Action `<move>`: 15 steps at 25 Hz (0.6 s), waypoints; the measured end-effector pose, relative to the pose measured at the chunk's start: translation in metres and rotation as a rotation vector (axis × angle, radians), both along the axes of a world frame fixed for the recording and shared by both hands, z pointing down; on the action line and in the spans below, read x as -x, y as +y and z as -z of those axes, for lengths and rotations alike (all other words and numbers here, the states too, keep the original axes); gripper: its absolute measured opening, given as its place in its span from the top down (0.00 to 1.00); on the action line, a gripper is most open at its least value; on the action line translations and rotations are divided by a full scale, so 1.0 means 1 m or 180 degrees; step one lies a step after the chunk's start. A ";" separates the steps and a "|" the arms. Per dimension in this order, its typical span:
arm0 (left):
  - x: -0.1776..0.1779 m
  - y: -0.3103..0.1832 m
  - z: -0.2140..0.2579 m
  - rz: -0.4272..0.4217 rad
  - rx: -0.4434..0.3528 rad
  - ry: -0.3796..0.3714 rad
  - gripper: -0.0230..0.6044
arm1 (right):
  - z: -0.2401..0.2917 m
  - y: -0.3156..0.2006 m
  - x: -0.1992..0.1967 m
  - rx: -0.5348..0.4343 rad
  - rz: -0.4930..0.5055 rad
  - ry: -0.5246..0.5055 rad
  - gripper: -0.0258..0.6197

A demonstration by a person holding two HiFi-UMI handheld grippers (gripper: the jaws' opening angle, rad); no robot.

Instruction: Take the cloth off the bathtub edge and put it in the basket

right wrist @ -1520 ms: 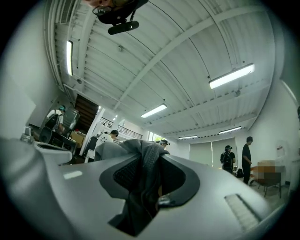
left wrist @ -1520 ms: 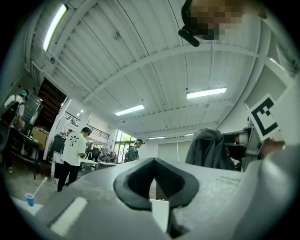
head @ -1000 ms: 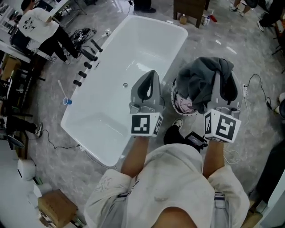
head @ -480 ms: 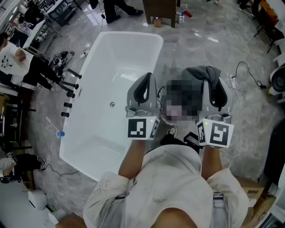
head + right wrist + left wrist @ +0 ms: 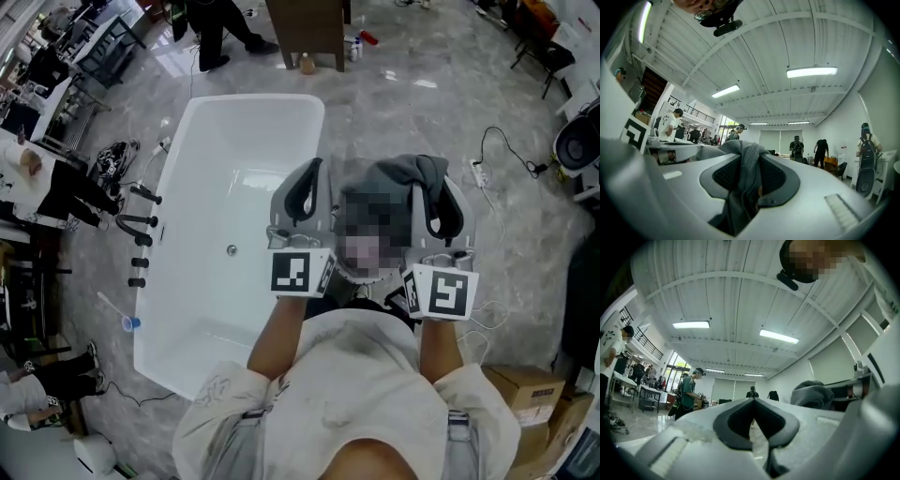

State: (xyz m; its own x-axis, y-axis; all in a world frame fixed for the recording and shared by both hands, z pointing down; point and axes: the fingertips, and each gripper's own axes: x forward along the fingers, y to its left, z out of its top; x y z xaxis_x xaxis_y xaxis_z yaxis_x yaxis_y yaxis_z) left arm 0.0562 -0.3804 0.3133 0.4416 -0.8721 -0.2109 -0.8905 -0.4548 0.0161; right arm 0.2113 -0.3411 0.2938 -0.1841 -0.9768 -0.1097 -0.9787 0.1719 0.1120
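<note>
A grey cloth (image 5: 405,174) hangs bunched from my right gripper (image 5: 433,192), which is shut on it; in the right gripper view the cloth (image 5: 744,166) fills the gap between the jaws (image 5: 750,154). My left gripper (image 5: 315,169) is held level beside it, just right of the white bathtub (image 5: 234,178), shut with nothing in it (image 5: 752,400). From the left gripper view the cloth (image 5: 813,392) shows at the right. The basket sits between and below the grippers, mostly under a blurred patch, with only a strip of rim (image 5: 349,271) showing.
Black tap fittings (image 5: 141,220) stand along the tub's left side, with a blue cup (image 5: 129,323) on the floor. A brown cabinet (image 5: 305,28) is beyond the tub. A cable and power strip (image 5: 480,169) lie at right, a cardboard box (image 5: 525,389) at lower right. People stand at far left.
Both grippers have swung to the right, away from the tub, so the tub sits further left in the head view. The cloth has stayed in the right gripper above the basket.
</note>
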 end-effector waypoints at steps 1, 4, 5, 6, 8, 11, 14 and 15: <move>-0.001 -0.004 0.002 -0.0027 -0.0005 -0.0006 0.96 | 0.000 -0.002 -0.001 0.0007 -0.0027 -0.0006 0.79; 0.002 -0.014 0.008 -0.0086 -0.0047 -0.0016 0.96 | -0.002 -0.011 0.000 0.0031 -0.0088 -0.0011 0.79; 0.004 -0.016 0.008 -0.0097 -0.0054 -0.0018 0.96 | -0.004 -0.012 0.001 0.0046 -0.0104 -0.0017 0.79; 0.007 -0.019 0.008 -0.0103 -0.0056 -0.0018 0.96 | -0.006 -0.013 0.003 0.0060 -0.0119 -0.0019 0.79; 0.011 -0.024 0.007 -0.0112 -0.0045 -0.0003 0.96 | -0.010 -0.015 0.005 0.0093 -0.0152 -0.0012 0.79; 0.012 -0.028 0.004 -0.0152 -0.0032 0.0008 0.96 | -0.019 -0.017 0.007 0.0159 -0.0196 0.0015 0.79; 0.010 -0.033 0.001 -0.0196 -0.0026 0.0006 0.96 | -0.030 -0.022 0.008 0.0233 -0.0226 0.0031 0.79; 0.008 -0.035 0.000 -0.0211 -0.0018 0.0008 0.96 | -0.034 -0.023 0.007 0.0266 -0.0241 0.0034 0.79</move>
